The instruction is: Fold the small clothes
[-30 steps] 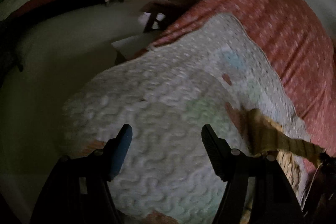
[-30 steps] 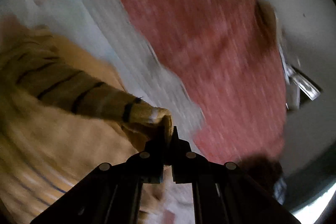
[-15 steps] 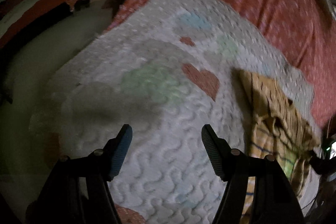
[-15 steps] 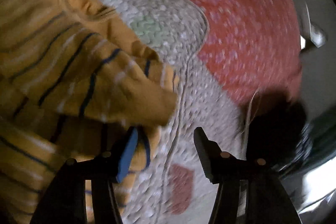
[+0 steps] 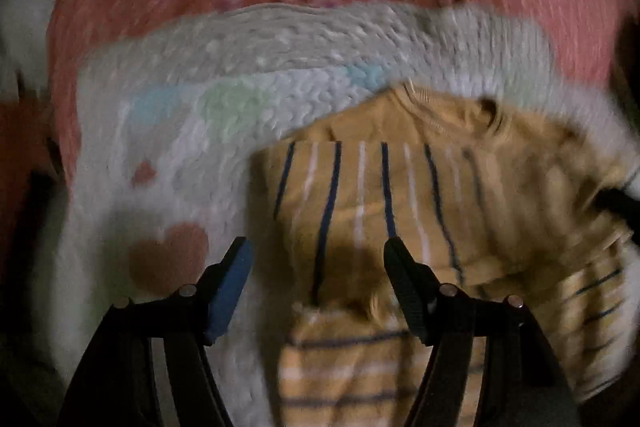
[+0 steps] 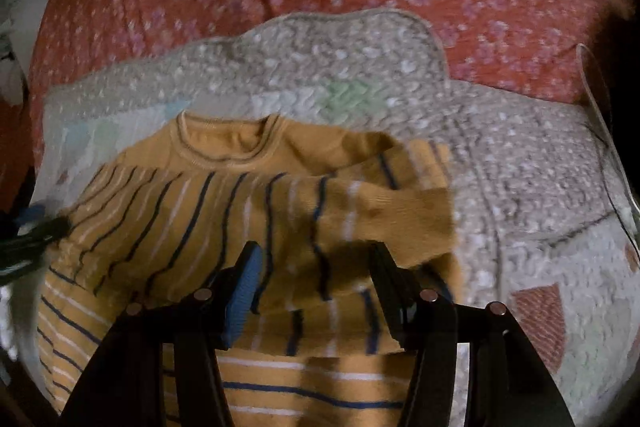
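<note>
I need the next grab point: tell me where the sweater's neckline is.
In the right wrist view the neckline sits upper left of centre, at the sweater's far end on the white quilt, beyond the open right gripper.

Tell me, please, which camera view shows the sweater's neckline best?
The right wrist view: the neckline of the striped mustard sweater is a complete, fairly sharp ribbed curve there. The left wrist view shows it blurred.

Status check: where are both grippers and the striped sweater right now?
Left hand-held gripper open, over sweater's edge. Right hand-held gripper open, above folded sleeves. Mustard striped sweater flat on quilt. Nothing blocking.
</note>
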The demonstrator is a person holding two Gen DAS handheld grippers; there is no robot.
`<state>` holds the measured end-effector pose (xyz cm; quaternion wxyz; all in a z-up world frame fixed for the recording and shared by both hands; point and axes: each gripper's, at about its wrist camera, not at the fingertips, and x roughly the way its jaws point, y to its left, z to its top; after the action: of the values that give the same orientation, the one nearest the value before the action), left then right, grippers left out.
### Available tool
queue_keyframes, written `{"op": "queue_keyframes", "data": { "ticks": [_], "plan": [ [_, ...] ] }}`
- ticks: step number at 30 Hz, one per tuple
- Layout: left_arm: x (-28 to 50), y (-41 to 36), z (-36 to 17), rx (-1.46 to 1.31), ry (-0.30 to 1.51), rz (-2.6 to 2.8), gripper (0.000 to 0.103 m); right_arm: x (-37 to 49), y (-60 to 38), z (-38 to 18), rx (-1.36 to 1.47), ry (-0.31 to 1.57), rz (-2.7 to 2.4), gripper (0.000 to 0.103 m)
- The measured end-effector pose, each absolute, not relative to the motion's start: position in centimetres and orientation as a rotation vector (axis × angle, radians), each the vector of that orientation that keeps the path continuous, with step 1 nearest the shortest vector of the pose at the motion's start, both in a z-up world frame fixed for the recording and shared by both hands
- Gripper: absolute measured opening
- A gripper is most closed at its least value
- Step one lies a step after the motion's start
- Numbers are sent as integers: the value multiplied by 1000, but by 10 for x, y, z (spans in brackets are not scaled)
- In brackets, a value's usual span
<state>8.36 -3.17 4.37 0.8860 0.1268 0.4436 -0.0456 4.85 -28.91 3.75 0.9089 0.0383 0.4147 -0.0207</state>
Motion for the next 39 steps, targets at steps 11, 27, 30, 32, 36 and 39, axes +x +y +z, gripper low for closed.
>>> {"op": "queue_keyframes", "data": {
  "ticks": [11,27,30,32,36,39],
  "plan": [
    [97,30,-1,407,1039,166,58,35,-348,46,275,811,-143,59],
    [108,-16,7,124,1080,-41,60,79,-356,20,478,881,-27,48],
    [106,-8,8,69,1070,-49,64,79,-366,25,543,861,-37,46],
    [103,-7,10,63,1071,-54,64,79,-361,32,510,850,-49,48],
    [87,-2,30,56,1041,-56,64,66,-344,52,391,814,-80,53],
    [57,-5,51,70,978,-68,64,44,-336,62,361,798,-89,53]
  ]
}}
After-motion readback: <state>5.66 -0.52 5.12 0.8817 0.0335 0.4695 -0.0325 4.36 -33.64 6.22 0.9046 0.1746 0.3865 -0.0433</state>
